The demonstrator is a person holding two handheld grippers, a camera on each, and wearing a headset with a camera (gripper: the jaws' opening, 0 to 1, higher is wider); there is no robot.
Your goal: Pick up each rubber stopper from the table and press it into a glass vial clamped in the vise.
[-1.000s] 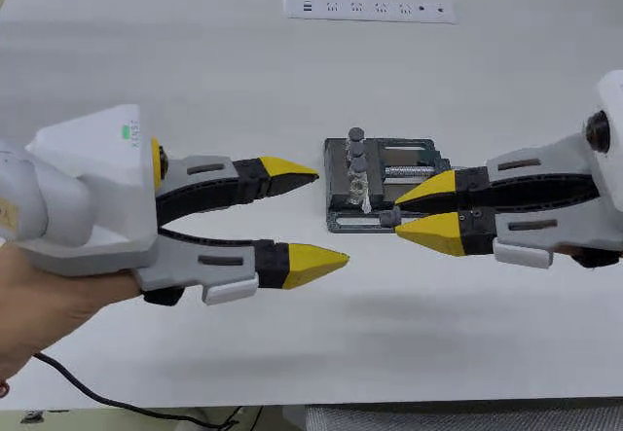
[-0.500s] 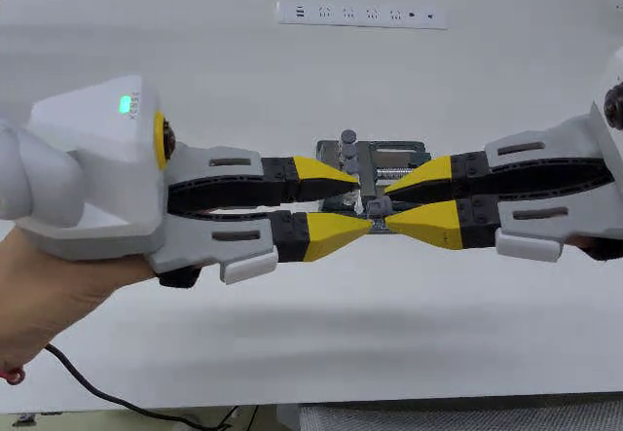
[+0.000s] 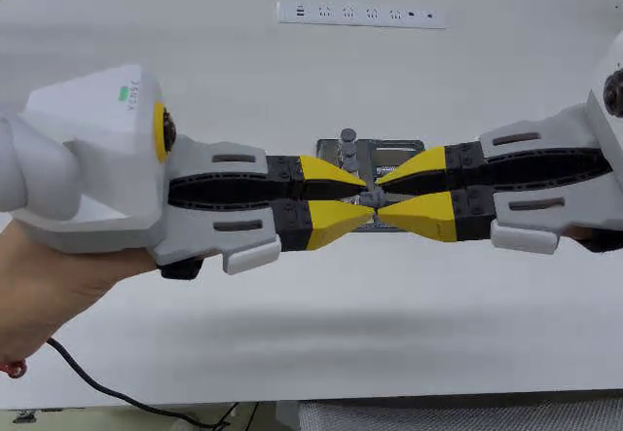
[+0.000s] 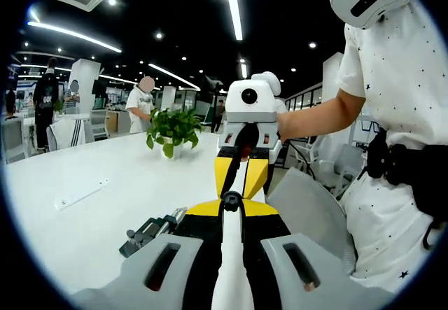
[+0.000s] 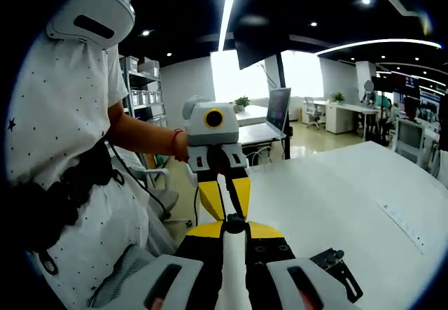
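L gripper [image 3: 369, 200] & R gripper [image 3: 379, 198] meet tip to tip, mid-scene. Both jaw pairs nearly pressed together, pinching one dark rubber stopper [image 4: 231, 199] btwn them. Vise [image 3: 399, 148] on table [image 3: 292, 334] just beyond tips; seated stoppers [image 3: 348, 139] at vise's left end.

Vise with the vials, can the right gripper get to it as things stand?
Likely yes: the vise sits on the table beside the right gripper, nothing between. But the left gripper seems shut on the same rubber stopper, so it must let go first.
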